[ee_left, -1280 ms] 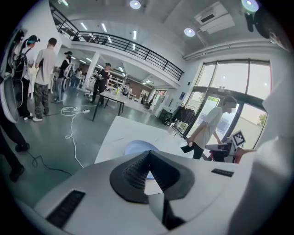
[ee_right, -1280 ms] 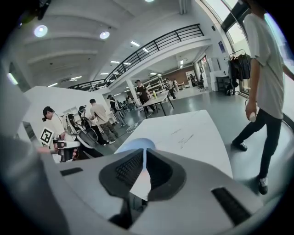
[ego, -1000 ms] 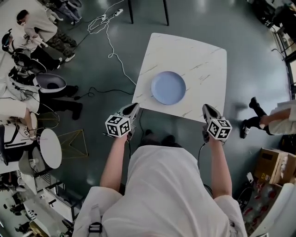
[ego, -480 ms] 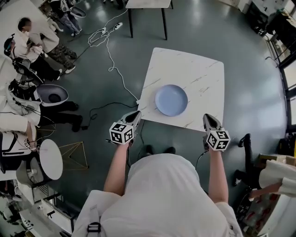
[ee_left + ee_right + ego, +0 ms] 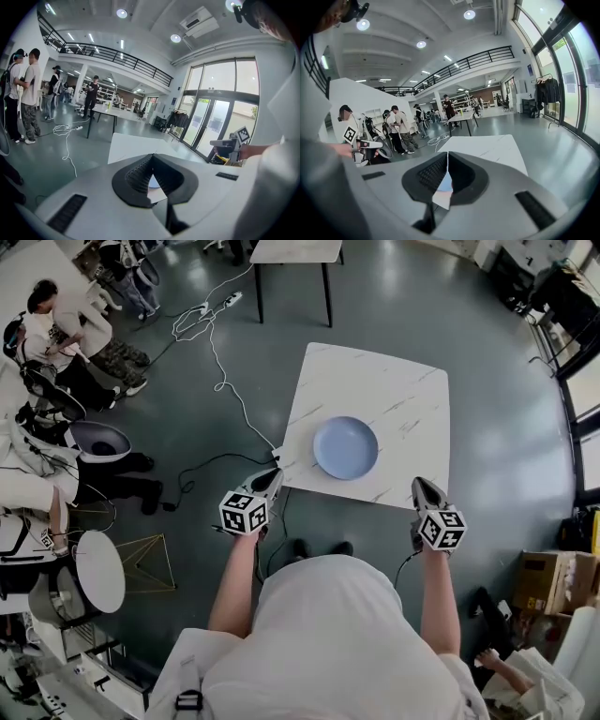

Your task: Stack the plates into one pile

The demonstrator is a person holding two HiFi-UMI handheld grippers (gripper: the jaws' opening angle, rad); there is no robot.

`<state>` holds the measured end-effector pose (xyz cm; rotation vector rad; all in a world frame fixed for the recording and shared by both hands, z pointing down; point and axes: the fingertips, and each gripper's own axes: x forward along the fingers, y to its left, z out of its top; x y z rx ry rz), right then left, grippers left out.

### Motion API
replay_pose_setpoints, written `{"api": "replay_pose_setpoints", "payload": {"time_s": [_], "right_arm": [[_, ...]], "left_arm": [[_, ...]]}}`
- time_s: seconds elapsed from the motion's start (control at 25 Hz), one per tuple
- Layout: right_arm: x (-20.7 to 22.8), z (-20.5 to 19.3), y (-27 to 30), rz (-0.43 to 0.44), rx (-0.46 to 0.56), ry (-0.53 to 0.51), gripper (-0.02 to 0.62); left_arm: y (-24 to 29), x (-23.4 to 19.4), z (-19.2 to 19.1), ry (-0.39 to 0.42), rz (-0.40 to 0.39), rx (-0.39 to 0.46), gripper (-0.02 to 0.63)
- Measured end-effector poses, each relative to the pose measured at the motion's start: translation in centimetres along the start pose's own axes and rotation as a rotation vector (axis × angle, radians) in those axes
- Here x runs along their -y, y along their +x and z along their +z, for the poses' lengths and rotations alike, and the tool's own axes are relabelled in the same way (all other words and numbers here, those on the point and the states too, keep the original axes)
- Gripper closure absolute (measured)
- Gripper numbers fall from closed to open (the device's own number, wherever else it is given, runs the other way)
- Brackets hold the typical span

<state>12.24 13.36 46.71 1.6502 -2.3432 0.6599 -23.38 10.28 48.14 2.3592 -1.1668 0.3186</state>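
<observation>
Left gripper [image 5: 274, 473] and right gripper [image 5: 419, 484] lifted; fingers closed, empty.

Square white marble-look table [image 5: 412, 409] on a shiny grey-green floor [image 5: 487, 352], second table [image 5: 295, 251] well behind it. A white cable [image 5: 220, 357] snakes from a power strip [image 5: 232, 298] toward the near table's corner. A few people [image 5: 56, 324] off to the left, cardboard box [image 5: 536, 582] on the right. Wire-frame stand [image 5: 150, 554] just beside a round white tabletop [image 5: 98, 568]. Railed balcony [image 5: 108, 54] upstairs, big glass doors [image 5: 211, 117].
</observation>
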Motion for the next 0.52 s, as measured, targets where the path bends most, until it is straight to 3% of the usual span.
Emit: {"api": "replay_pose_setpoints", "payload": {"time_s": [0.52], "right_arm": [[-0.62,-0.38,0.02,-0.008,-0.001,0.015,0.566]], "left_arm": [[0.45,0.12,-0.65,-0.013,-0.024,-0.025,0.592]]}}
